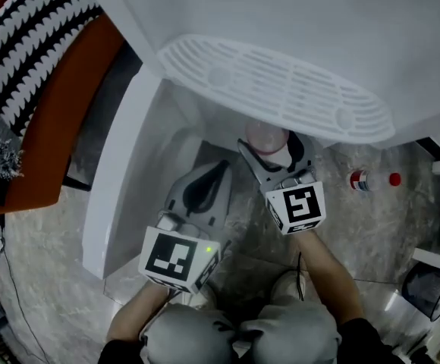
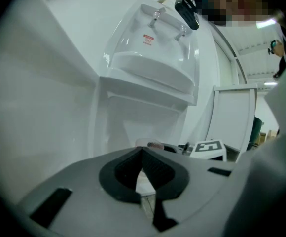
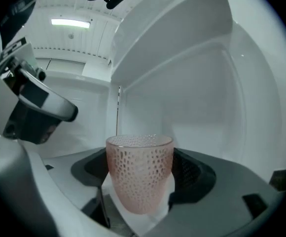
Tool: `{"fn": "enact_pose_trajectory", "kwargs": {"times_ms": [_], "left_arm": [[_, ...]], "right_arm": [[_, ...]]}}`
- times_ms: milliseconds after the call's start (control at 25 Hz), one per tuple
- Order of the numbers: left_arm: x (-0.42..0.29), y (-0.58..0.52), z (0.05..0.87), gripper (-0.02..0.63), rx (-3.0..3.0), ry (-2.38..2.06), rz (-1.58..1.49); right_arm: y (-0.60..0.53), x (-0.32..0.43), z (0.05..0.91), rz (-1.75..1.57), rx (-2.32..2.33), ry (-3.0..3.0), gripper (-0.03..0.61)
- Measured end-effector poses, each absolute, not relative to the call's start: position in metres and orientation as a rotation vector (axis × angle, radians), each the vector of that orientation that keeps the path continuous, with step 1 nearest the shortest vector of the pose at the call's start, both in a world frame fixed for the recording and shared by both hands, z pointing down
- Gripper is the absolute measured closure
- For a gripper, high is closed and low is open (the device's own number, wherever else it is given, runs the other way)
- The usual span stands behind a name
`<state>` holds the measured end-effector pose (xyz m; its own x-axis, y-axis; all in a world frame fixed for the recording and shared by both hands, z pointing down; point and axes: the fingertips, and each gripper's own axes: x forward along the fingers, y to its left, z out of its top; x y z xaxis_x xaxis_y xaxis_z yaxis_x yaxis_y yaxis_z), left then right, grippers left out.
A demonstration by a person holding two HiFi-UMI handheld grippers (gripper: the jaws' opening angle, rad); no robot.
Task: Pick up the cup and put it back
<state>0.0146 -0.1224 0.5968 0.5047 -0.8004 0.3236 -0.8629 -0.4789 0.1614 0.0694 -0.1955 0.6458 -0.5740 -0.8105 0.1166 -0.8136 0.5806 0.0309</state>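
A pink glass cup [image 3: 140,174] with a dimpled pattern stands upright between the jaws of my right gripper [image 3: 141,186], which is shut on its sides. Its base is over a white ledge; I cannot tell whether it touches. From the head view the cup [image 1: 265,136] is far in, under the white fixture, with the right gripper [image 1: 271,150] round it. My left gripper [image 1: 218,170] is just to the left, a little nearer to me. The left gripper [image 2: 142,154] is shut with nothing in it.
A white slotted top [image 1: 281,82] overhangs the cup. A white side wall [image 1: 121,165] stands to the left. A small red-and-white bottle [image 1: 368,180] lies on the marble floor at the right. Orange and striped cloth [image 1: 45,89] is at far left.
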Motion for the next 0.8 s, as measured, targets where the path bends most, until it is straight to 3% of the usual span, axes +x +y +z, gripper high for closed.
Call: {"fn": "enact_pose_trajectory", "kwargs": {"times_ms": [280, 800], "left_arm": [[-0.035, -0.141, 0.586, 0.601, 2.449, -1.454, 0.192], [-0.031, -0.136, 0.559, 0.601, 2.508, -1.485, 0.210]], "right_arm": [[-0.171, 0.031, 0.592, -0.003, 1.268, -2.729, 0.193], [-0.119, 0.069, 0.493, 0.151, 1.160, -2.775, 0.193]]}}
